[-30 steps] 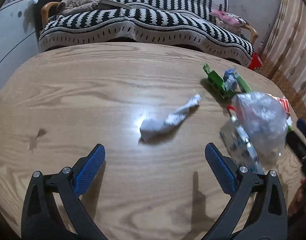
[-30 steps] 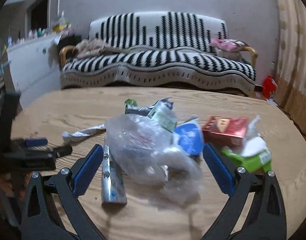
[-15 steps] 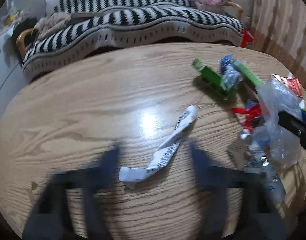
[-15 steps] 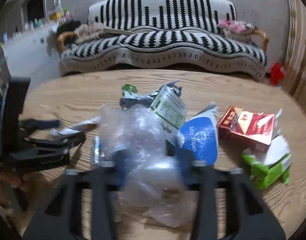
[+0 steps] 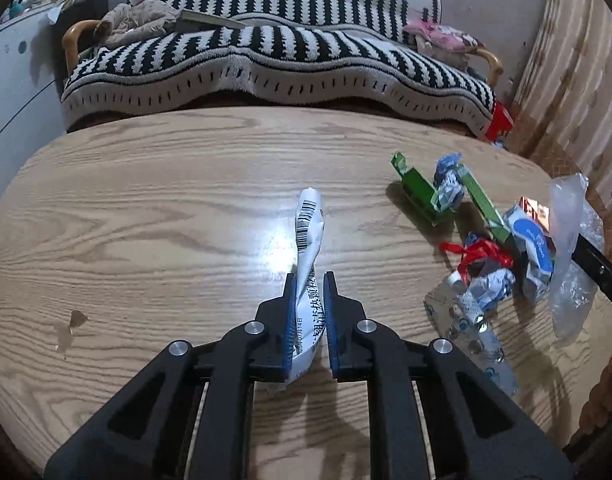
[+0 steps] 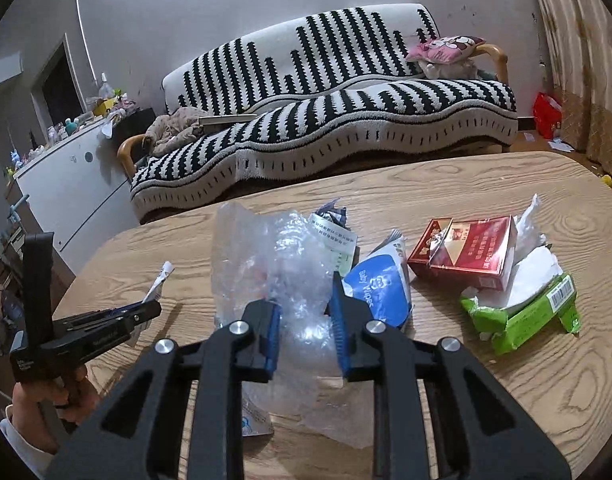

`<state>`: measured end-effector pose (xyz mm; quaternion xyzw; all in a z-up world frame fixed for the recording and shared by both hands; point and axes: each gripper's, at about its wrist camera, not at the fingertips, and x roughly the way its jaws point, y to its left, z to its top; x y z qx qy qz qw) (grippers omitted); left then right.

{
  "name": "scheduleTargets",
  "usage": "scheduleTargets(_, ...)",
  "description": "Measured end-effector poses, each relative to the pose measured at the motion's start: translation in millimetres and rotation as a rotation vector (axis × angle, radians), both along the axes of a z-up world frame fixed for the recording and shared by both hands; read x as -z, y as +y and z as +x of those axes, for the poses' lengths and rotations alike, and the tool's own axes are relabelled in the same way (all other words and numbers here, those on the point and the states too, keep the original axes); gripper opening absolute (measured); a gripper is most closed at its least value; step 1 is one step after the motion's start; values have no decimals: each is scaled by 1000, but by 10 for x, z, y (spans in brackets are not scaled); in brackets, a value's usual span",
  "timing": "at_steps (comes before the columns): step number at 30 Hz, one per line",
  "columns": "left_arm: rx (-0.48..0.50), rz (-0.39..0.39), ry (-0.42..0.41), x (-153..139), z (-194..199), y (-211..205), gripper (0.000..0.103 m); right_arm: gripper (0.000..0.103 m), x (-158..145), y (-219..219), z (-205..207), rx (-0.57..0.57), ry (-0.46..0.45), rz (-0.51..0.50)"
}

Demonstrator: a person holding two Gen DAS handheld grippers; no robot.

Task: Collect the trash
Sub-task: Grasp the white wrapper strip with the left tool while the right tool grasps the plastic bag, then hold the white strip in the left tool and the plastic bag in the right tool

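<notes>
The oval wooden table (image 5: 154, 216) has a smooth, glossy grained top that mirrors a lamp beside the twisted white printed paper wrapper (image 5: 308, 240). To the wrapper's right lie a crinkled clear plastic bag (image 6: 274, 264), a shiny red ribbon (image 5: 480, 250) and a glossy red cardboard carton (image 6: 472, 250). Behind the table, the black-and-white striped sofa cover (image 6: 346, 108) looks like matt, nubby cloth.

A twisted white wrapper (image 5: 308, 256) with a barcode stood lifted at centre frame. Crumpled clear plastic (image 6: 274, 272) rose mid-frame, beside a red carton (image 6: 466, 252) and green box (image 6: 522, 320) at right.
</notes>
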<state>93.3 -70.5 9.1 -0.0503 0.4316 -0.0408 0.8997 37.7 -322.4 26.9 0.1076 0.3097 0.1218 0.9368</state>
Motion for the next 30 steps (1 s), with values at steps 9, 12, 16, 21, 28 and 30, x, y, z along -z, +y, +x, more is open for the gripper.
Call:
scheduleTargets(9,-21,36,18,28,-2,1,12,22,34,-7,42,16,20,-6)
scheduleTargets(12,-17,42,23,31,1,-2,12,22,49,-24,57,23,30,8)
scheduleTargets(16,-21,50,27,39,4,6,12,22,65,-23,63,25,38,10)
scheduleTargets(21,-17,61,40,44,11,1,12,22,68,-15,65,24,40,11)
scheduleTargets(28,-32,61,37,56,-7,2,12,22,64,-19,72,34,30,-4)
scheduleTargets(30,-31,66,19,37,-21,-2,12,22,68,-23,57,54,23,-13)
